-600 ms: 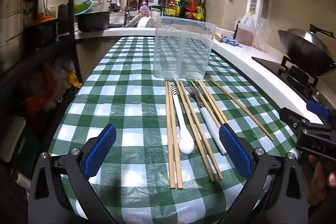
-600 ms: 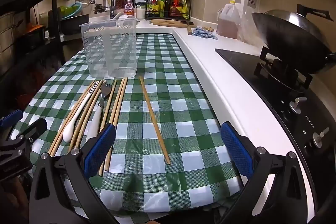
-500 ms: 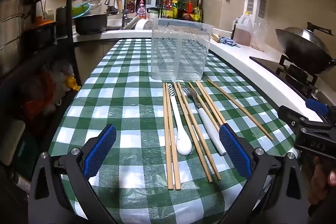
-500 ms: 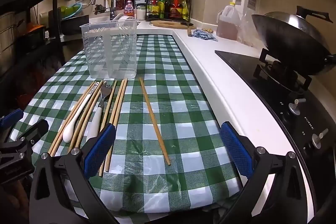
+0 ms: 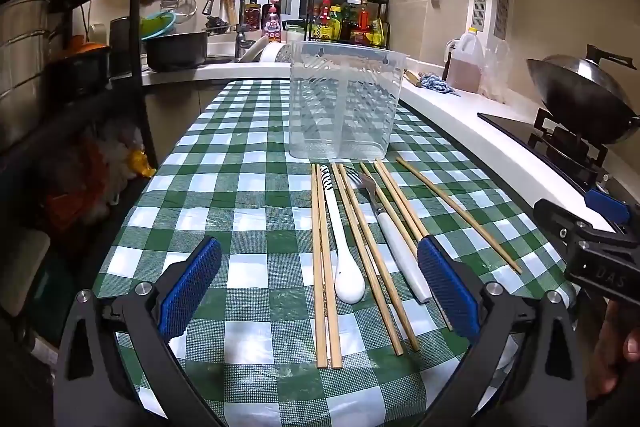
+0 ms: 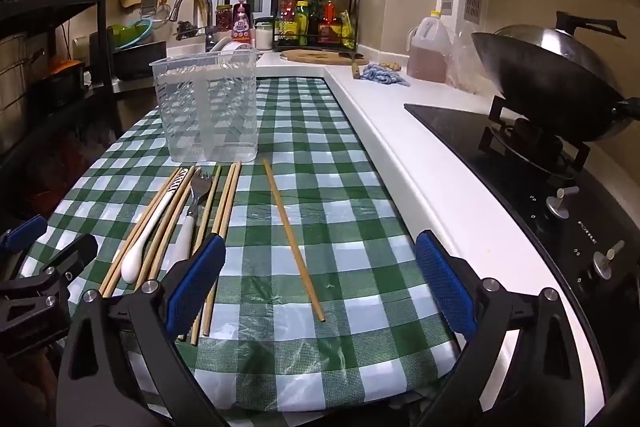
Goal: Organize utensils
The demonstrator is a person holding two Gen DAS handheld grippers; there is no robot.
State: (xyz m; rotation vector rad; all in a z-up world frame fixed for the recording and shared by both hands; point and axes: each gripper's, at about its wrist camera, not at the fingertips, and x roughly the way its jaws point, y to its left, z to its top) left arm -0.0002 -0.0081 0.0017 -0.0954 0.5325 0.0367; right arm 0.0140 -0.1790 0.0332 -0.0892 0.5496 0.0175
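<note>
Two claws are yours, left claw (image 5: 318,291) and right claw (image 6: 320,283), both spread wide and holding nothing, over the table's (image 5: 248,187) near edge. Chopsticks (image 5: 325,267), a white spoon (image 5: 344,263) and a fork (image 5: 394,227) lie side by side mid-table, just before the clear utensil holder (image 5: 344,107); one chopstick (image 6: 292,239) lies apart, toward the right edge.

Fork (image 5: 384,211): handle end hidden behind left tongs (image 5: 318,291) pad. Chopsticks (image 6: 218,223) beside fork: near ends hidden behind right tongs (image 6: 316,287). Bottle labels on spice rack (image 5: 348,15): too small to read.
</note>
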